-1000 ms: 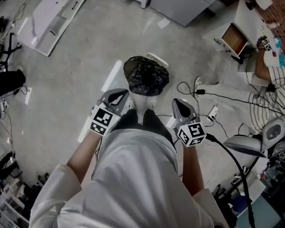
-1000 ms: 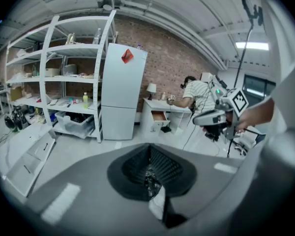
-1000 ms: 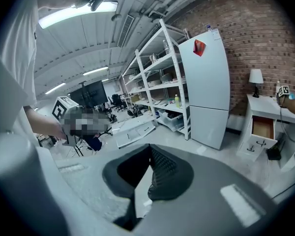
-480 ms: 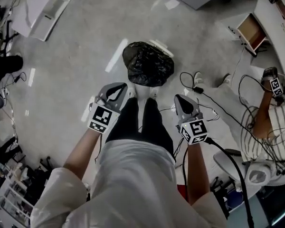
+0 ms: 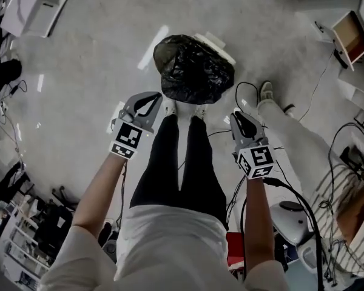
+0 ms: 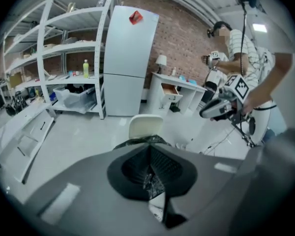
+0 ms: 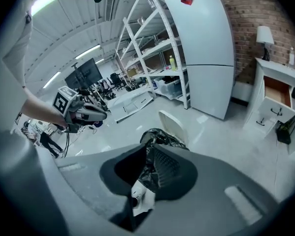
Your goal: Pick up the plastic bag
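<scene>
Currently, black plastic bag on floor by shoes, left gripper and right gripper clear of it, both sets of jaws closed, empty.

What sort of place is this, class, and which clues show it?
Probably a lab or workshop: white shelving, a fridge by a brick wall, and cables on a concrete floor.

No words, brands or numbers can be read anywhere. The red sticker on the white refrigerator is too small to make out, and the marker cubes on the left gripper and right gripper bear only black-and-white square patterns
</scene>
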The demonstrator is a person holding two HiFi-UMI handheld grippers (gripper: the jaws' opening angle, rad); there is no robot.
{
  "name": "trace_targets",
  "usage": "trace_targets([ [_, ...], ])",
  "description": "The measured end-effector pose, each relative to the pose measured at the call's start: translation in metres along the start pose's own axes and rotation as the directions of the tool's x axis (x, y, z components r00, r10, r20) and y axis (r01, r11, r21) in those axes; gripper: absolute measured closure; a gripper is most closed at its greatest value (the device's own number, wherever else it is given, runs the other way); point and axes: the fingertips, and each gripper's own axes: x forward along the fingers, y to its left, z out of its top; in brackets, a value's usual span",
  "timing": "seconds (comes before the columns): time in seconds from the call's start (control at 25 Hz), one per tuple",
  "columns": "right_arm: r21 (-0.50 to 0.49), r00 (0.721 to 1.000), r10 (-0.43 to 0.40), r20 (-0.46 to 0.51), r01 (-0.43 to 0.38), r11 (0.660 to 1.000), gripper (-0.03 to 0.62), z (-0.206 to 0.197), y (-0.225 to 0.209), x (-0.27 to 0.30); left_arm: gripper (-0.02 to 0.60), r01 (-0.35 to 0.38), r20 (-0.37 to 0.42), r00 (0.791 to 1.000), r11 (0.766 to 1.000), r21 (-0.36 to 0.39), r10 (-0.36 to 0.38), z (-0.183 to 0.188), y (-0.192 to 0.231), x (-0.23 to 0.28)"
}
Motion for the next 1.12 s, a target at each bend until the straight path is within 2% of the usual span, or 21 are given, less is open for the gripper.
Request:
trace_targets([
  [0.08, 0.007, 1.0, -0.006, -0.02, 0.006, 1.0, 0.543, -0.014, -0.015, 0.017, 0.573, 0.011, -0.021, 1.0, 1.0, -0.014, -0.011, -0.018, 0.009, 0.021],
  [0.16, 0.014, 0.999, -0.009, -0.048, 0.01, 1.0, 0.536, -0.03, -0.028, 0.033, 0.543, 0.024, -0.051, 0.998, 0.999, -0.032, -0.026, -0.037, 0.017, 0.04],
  [0.32, 0.026, 0.995, -0.005, -0.102, 0.007, 1.0, 0.526, -0.066, -0.054, 0.066, 0.537, 0.03, -0.108, 0.993, 0.997, -0.071, -0.037, -0.078, 0.038, 0.078],
  [0.52, 0.052, 0.988, -0.001, -0.152, 0.009, 0.999, 0.516, -0.114, -0.095, 0.112, 0.529, -0.033, -0.177, 0.984, 0.979, -0.199, -0.003, -0.143, 0.086, 0.126],
  [0.6, 0.075, 0.986, 0.0, -0.166, 0.013, 0.997, 0.502, -0.132, -0.113, 0.13, 0.515, -0.078, -0.203, 0.979, 0.956, -0.284, 0.02, -0.17, 0.109, 0.144],
  [0.68, 0.107, 0.985, -0.002, -0.173, 0.021, 0.994, 0.496, -0.147, -0.131, 0.145, 0.489, -0.121, -0.229, 0.973, 0.918, -0.377, 0.034, -0.196, 0.129, 0.161],
  [0.76, 0.164, 0.986, -0.001, -0.165, 0.029, 0.986, 0.475, -0.159, -0.148, 0.158, 0.478, -0.153, -0.252, 0.967, 0.885, -0.44, 0.042, -0.216, 0.143, 0.174],
  [0.96, 0.313, 0.991, 0.024, -0.131, 0.018, 0.95, 0.394, -0.179, -0.177, 0.186, 0.433, -0.149, -0.3, 0.954, 0.858, -0.492, -0.006, -0.248, 0.156, 0.203],
  [1.04, 0.36, 0.992, 0.047, -0.117, -0.002, 0.933, 0.35, -0.184, -0.184, 0.195, 0.432, -0.146, -0.303, 0.953, 0.833, -0.533, -0.027, -0.26, 0.158, 0.212],
  [1.12, 0.429, 0.994, 0.08, -0.076, -0.04, 0.902, 0.327, -0.183, -0.192, 0.203, 0.417, -0.138, -0.279, 0.959, 0.798, -0.586, -0.04, -0.267, 0.163, 0.22],
])
